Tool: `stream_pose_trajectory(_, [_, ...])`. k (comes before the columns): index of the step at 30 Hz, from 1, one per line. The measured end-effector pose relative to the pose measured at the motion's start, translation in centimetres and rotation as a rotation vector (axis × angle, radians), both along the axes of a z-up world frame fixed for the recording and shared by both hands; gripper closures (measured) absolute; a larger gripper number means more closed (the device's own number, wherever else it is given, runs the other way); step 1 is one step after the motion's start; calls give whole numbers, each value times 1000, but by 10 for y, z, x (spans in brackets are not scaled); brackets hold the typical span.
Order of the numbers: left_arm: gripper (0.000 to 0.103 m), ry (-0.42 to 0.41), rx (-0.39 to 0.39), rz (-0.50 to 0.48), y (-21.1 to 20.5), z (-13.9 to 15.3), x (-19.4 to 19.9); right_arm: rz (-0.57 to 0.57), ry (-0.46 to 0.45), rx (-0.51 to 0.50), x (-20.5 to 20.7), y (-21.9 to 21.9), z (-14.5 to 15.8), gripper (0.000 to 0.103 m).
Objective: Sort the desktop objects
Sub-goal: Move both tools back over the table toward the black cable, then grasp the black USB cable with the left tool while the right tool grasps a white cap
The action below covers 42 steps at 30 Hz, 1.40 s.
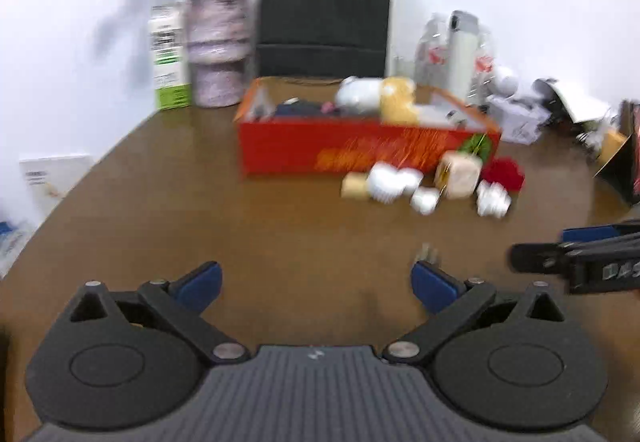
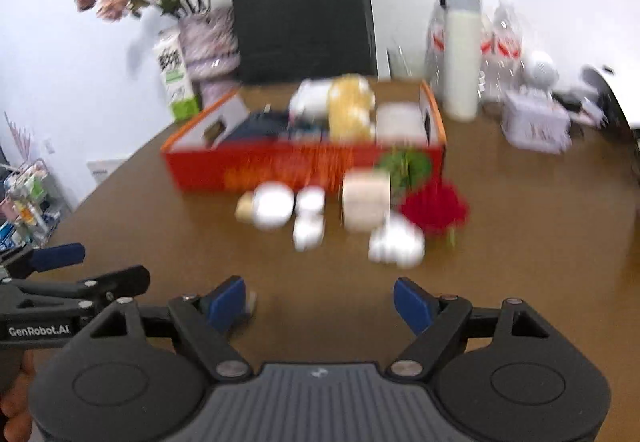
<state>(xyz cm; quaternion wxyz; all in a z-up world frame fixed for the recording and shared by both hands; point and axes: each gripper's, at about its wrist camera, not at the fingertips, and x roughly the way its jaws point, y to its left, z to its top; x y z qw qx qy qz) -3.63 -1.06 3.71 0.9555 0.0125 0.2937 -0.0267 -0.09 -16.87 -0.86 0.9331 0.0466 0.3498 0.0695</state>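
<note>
From the left wrist view, the left tongs (image 1: 316,288) hang wide apart and hold nothing, low over the bare brown counter (image 1: 160,202). The loose things to sort lie well ahead and to the right, in a cluster just in front of the red box (image 1: 320,150): a tan block (image 1: 354,185), several small white pieces (image 1: 390,182), a pale boxy item (image 1: 460,174) and a red flower (image 1: 504,172). The picture is smeared, so what the white pieces are is hard to tell. The box already carries some goods, among them a white and a yellow lump. The right tongs (image 1: 520,258) poke in from the right edge, too little of them showing here to judge their gap

From the right wrist view, the right tongs (image 2: 320,300) are likewise spread wide and empty, pointed at the same cluster, with a white piece (image 2: 396,244) and the red flower (image 2: 434,208) nearest. The left tongs (image 2: 112,266) sit at the left edge, spread apart and near the counter

The step in hand looks like the reach toward a first item. To do it well, I would pick one piece at the cluster's outer edge, come down over it with the fingers either side, and close only once centred, since the pieces lie touching or just beside one another and a careless sweep could scatter them
</note>
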Motion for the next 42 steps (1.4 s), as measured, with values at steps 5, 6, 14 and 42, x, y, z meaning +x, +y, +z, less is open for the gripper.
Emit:
stream_pose_trajectory(5, [0, -25, 37, 31, 3, -14, -61, -57, -20, 31, -73, 3, -20, 22])
stream_pose_trajectory(6, [0, -39, 40, 33, 5, -14, -73, -63, -34, 35, -88, 5, -22, 22])
stream_pose_trajectory(14, [0, -39, 17, -7, 1, -16, -89, -11, -91, -30, -127, 21, -25, 21])
stream_pose_trajectory(42, [98, -11, -105, -91, 0, -8, 19, 92, -27, -54, 90, 20, -25, 50])
